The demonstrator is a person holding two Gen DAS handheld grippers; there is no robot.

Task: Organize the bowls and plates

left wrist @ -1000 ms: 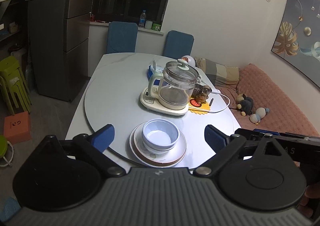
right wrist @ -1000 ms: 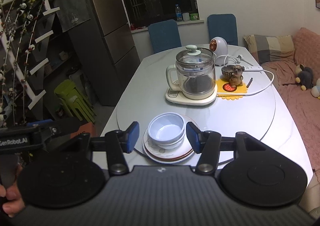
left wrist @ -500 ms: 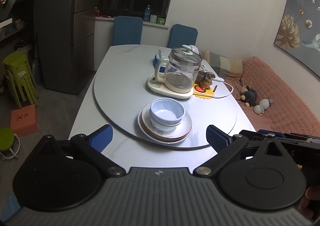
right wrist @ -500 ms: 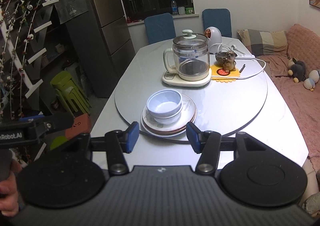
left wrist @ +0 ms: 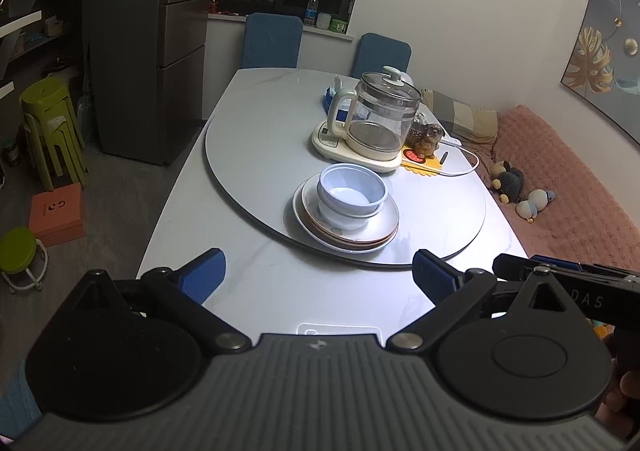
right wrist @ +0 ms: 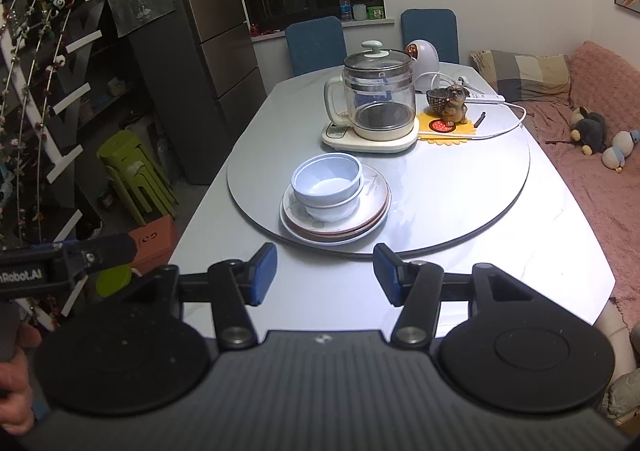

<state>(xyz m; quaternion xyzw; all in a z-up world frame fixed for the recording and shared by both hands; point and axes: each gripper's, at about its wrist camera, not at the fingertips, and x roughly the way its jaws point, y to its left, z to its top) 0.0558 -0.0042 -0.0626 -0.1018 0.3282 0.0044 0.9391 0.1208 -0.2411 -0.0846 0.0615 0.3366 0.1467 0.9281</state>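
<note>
Left gripper point(left wrist: 318, 275) held tilted downward, jaws spread wide, blue pads far apart, nothing between them. Right gripper point(right wrist: 325, 273) tilted downward in the same way, jaws about half apart, blue pads facing each other, also empty. Both side by side at similar height. Person's left hand point(right wrist: 14, 379) partly seen around the handle; fingers of right hand point(left wrist: 618, 399) at the picture's edge.
</note>
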